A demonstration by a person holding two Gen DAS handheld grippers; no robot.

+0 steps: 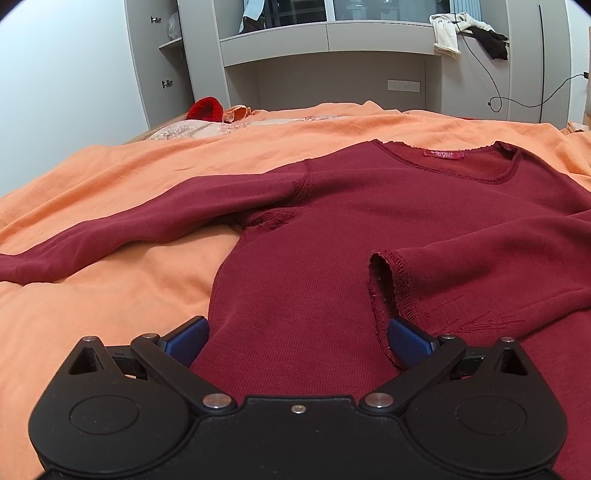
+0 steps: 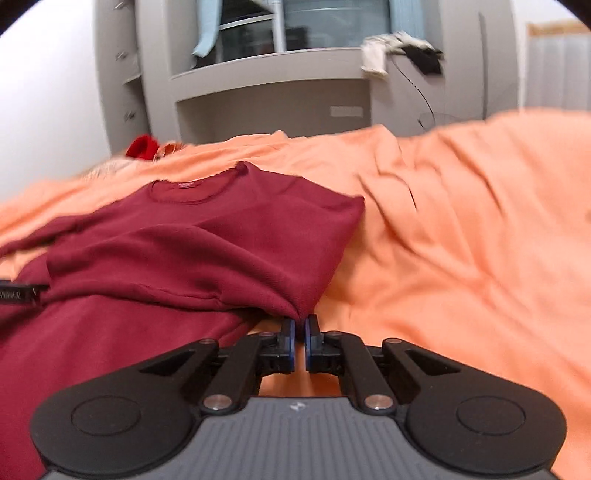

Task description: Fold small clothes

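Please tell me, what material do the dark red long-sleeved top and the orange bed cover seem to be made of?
The dark red long-sleeved top looks like a thin, matte ribbed knit, perhaps cotton: fine vertical ribs show, and overlock stitching edges the cuff. The orange bed cover looks like soft, matte woven fabric, possibly cotton; it lies in gentle creases, without shine. The exact fibres cannot be told.

Orange bedspread (image 1: 110,177) covers the bed; grey shelving (image 1: 332,37) against white wall (image 1: 55,74) behind.

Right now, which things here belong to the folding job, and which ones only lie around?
Job:
- dark red shirt
- left gripper, open over it
- right gripper, shut at its folded edge

Lying about:
- orange bedsheet
- red item
- clothes on shelf
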